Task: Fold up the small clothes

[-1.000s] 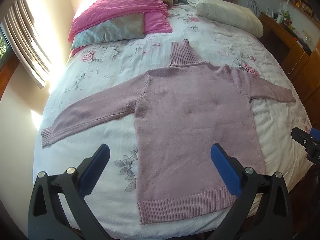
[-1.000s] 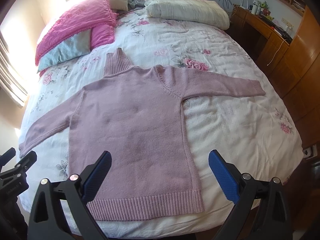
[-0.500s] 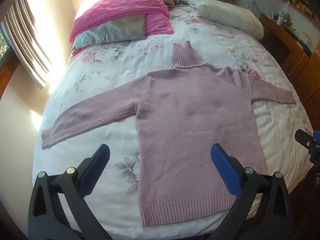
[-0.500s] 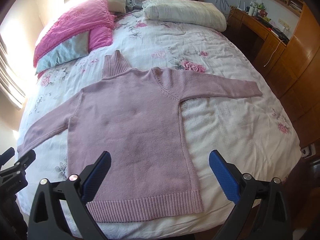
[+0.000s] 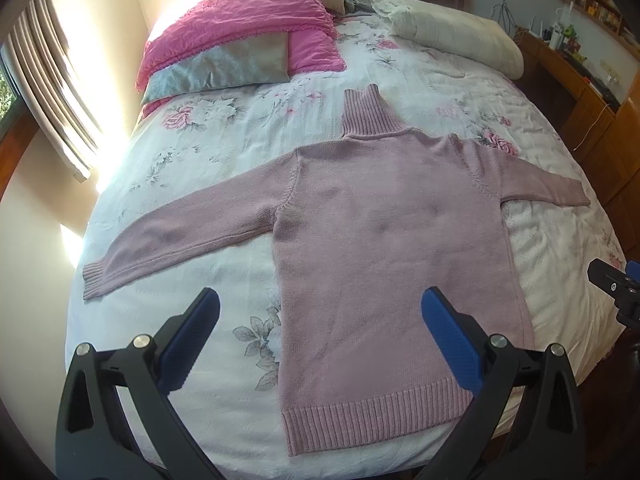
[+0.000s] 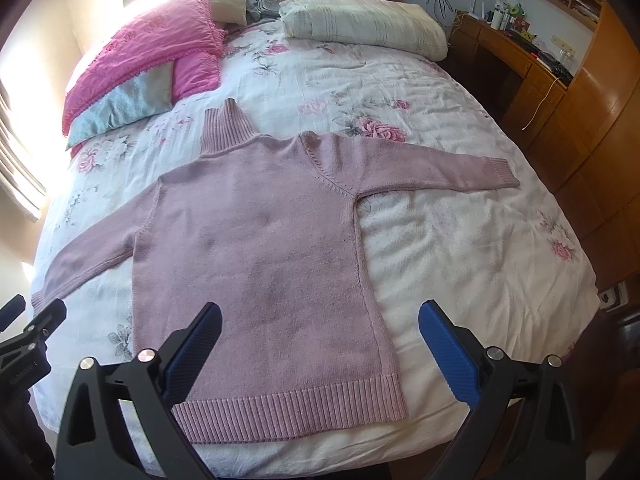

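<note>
Bedroom scene: bed (image 5: 460, 92) covered by a white floral quilt, wooden desk (image 6: 512, 56) along the right wall, curtain (image 5: 52, 92) at the far left. Pink pillow (image 5: 240, 28) and grey pillow (image 5: 224, 68) are stacked at the far left of the bed; a cream pillow (image 6: 360, 20) lies at the far right.

Sweater (image 5: 384, 248), mauve knit with a ribbed turtleneck, is laid flat on the near half of the bed. Collar is pointed far, hem (image 6: 296, 408) lies close to the near edge. Both sleeves are spread straight out, left cuff (image 5: 94, 280) near the left bed edge, right cuff (image 6: 500, 174) towards the right side.

Left gripper (image 5: 320, 320): fingers spread wide, nothing held, hovering above the sweater's lower left side and the bare quilt beside it.

Right gripper (image 6: 320, 328): fingers likewise wide apart and empty, hovering over the sweater's lower right side. No contact with the cloth is seen for either gripper.
</note>
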`<control>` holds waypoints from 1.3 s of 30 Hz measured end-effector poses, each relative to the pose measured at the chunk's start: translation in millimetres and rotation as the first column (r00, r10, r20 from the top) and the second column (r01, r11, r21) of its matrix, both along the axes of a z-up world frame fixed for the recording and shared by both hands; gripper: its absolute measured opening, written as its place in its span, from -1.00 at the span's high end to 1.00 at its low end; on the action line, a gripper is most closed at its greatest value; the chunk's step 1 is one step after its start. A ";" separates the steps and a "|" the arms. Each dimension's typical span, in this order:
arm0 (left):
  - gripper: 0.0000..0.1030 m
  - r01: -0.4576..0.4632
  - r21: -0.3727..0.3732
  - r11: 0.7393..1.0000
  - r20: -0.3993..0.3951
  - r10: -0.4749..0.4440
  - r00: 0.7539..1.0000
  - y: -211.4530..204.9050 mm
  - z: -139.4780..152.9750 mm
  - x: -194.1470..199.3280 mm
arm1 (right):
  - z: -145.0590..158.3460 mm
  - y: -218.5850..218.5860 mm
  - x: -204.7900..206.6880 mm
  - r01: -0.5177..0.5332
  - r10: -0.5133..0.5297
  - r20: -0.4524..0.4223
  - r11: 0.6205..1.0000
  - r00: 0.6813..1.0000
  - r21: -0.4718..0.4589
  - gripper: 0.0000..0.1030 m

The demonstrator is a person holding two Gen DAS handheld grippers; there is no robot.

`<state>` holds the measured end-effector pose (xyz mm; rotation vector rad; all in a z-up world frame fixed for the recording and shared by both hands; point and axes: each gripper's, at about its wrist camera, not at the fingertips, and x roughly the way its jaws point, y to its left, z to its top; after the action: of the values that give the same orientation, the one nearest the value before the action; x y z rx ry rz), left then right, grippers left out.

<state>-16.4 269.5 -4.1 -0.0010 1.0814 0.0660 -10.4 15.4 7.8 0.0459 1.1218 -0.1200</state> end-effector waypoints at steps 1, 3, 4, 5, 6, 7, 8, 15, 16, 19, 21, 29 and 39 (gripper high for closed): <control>-0.94 0.000 0.000 1.000 0.000 0.000 1.000 -0.1 0.0 0.1 | 0.0 0.5 -0.7 0.002 -0.002 0.000 1.000 1.000 0.000 -0.92; -0.94 -0.002 0.000 1.000 0.003 0.002 1.000 1.0 0.1 -0.7 | 0.1 0.3 -1.4 0.003 -0.003 0.000 1.000 1.000 -0.001 -0.92; -0.94 -0.001 -0.002 1.000 0.003 0.001 1.000 2.0 0.3 -1.4 | 0.4 0.2 -1.9 0.004 -0.004 0.000 1.000 1.000 -0.002 -0.92; -0.94 -0.001 -0.003 1.000 0.004 0.001 1.000 2.6 0.3 -1.8 | 0.3 -0.2 -1.7 0.003 -0.003 0.001 1.000 1.000 -0.002 -0.92; -0.94 -0.001 -0.003 1.000 0.005 0.001 1.000 2.8 0.4 -1.8 | 0.1 0.6 -2.5 0.004 -0.004 0.002 1.000 1.000 -0.003 -0.93; -0.94 0.000 -0.001 1.000 0.005 0.000 1.000 2.7 0.4 -1.6 | 0.4 0.5 -2.9 0.005 -0.005 0.003 1.000 1.000 -0.005 -0.92; -0.94 0.000 -0.001 1.000 0.005 0.000 1.000 3.4 0.4 -2.0 | 0.3 1.2 -4.4 0.007 -0.007 0.004 1.000 1.000 -0.007 -0.92; -0.94 0.008 -0.003 1.000 0.009 -0.008 1.000 8.6 0.4 -2.7 | 2.4 8.6 -5.6 0.016 -0.016 0.004 1.000 1.000 -0.022 -0.93; -0.94 0.007 -0.003 1.000 0.009 -0.007 1.000 8.6 0.4 -3.0 | 2.2 9.7 -5.7 0.016 -0.016 0.003 1.000 1.000 -0.025 -0.93; -0.94 0.008 -0.006 1.000 0.009 -0.008 1.000 12.3 0.2 -3.0 | 2.1 13.3 -4.2 0.016 -0.016 -0.001 0.999 1.000 -0.030 -0.93; -0.94 0.007 -0.004 1.000 0.012 -0.007 1.000 13.1 0.3 -2.9 | 2.6 14.5 -3.8 0.016 -0.016 0.001 0.999 1.000 -0.032 -0.93; -0.94 0.000 -0.026 1.000 0.009 0.000 1.000 24.0 -3.4 -1.6 | 4.8 20.0 -3.3 0.013 -0.013 0.005 0.999 1.000 -0.042 -0.93; -0.94 -0.006 -0.028 1.000 0.014 0.007 1.000 25.9 -5.0 0.0 | 6.6 19.6 0.3 0.004 -0.004 0.010 0.999 1.000 -0.046 -0.93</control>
<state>-16.4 295.4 -9.1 -0.0300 1.0685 0.0568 -10.1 35.0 14.5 0.0078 1.1087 -0.1491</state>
